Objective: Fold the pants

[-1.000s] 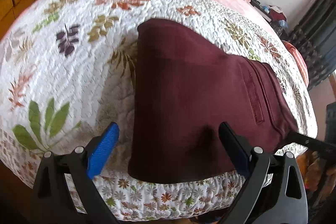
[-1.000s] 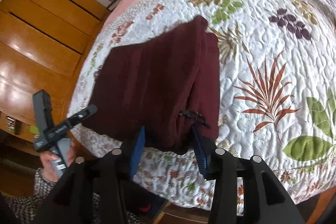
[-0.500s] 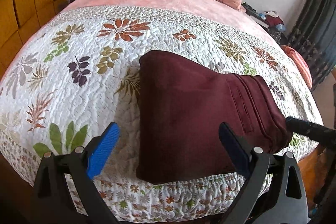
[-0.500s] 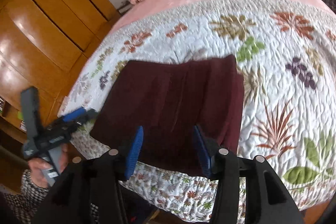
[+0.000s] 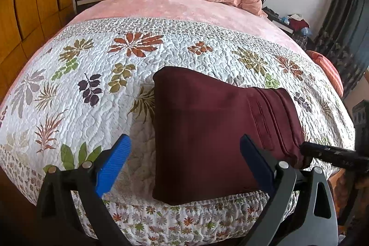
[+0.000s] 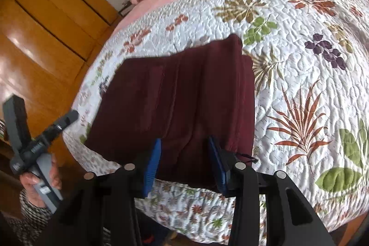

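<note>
Both grippers [image 5: 183, 164] [image 6: 184, 163] spread wide, folded pants [image 5: 207, 130] on quilt [image 5: 92, 84], drawstring [image 6: 248, 157] only in right view

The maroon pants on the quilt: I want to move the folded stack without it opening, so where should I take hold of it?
Probably grip the pants at the thick near edge by the foot of the quilt, coming in from the bed's foot. The layers stack there, so the open right gripper, whose fingers already straddle that edge, could pinch them together.
</note>
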Tool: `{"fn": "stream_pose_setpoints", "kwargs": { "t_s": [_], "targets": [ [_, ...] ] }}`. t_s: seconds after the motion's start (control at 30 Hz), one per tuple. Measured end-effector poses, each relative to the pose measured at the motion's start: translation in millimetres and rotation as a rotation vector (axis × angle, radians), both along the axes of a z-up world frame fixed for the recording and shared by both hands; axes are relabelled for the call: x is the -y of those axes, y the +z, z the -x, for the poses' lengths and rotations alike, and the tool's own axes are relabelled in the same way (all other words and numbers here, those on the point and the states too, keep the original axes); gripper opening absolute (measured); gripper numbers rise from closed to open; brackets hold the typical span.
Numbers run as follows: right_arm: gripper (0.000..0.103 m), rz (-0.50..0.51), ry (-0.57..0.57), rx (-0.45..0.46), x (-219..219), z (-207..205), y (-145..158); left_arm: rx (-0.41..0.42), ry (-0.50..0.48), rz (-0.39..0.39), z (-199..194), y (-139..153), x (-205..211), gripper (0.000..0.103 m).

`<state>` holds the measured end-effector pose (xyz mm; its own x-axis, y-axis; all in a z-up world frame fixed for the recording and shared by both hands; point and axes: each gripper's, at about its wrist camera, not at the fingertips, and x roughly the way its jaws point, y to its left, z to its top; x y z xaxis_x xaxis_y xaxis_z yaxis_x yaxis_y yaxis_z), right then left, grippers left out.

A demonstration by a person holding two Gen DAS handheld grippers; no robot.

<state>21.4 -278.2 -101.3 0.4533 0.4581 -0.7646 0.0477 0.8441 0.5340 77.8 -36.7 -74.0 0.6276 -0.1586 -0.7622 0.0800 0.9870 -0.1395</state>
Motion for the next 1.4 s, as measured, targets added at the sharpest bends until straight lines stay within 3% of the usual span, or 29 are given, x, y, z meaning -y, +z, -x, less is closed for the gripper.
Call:
{"fn": "stream_pose_setpoints", "kwargs": {
  "t_s": [0.1,0.23,0.37,0.5,0.67,0.9,1.1,1.3,1.4],
  "targets": [
    [0.066,0.001,-0.018,0.031,2.9,5.7,13.9,0.010,-0.006,-0.014,1.5,1.3,1.3,0.095],
    [0.067,0.061,-0.032,0.024,6.4,7.6,14.8,-0.002,-0.006,-0.014,1.2,-1.2,0.6,0.095],
    [0.068,0.106,-0.022,-0.069,3.8,2.6,-14.2,0.001,-0.006,-0.008,2.7,-0.3,0.0,0.095],
    [0.075,0.032,-0.049,-0.094,9.5,5.2,-28.9,0.012,-0.018,-0.033,4.4,2.4,1.9,0.095],
    [0.075,-0.018,-0.073,-0.087,16.0,7.3,-26.0,-0.004,-0.028,-0.023,1.7,-1.2,-2.9,0.095],
    [0.075,-0.011,-0.082,-0.023,25.0,19.0,4.8,-0.168,0.015,0.130,-13.4,-25.6,-58.0,0.095],
    [0.075,-0.050,-0.113,-0.039,31.3,20.1,-1.1,-0.355,0.039,0.401,-23.4,-68.3,-98.5,0.095],
    [0.075,-0.051,-0.108,-0.051,27.6,21.5,-4.7,-0.484,-0.053,0.618,-43.2,-106.9,-87.4,0.095],
    [0.075,-0.047,-0.114,-0.059,29.0,21.3,-7.2,-0.521,-0.091,0.624,-50.3,-116.9,-73.4,0.094]
  ]
}}
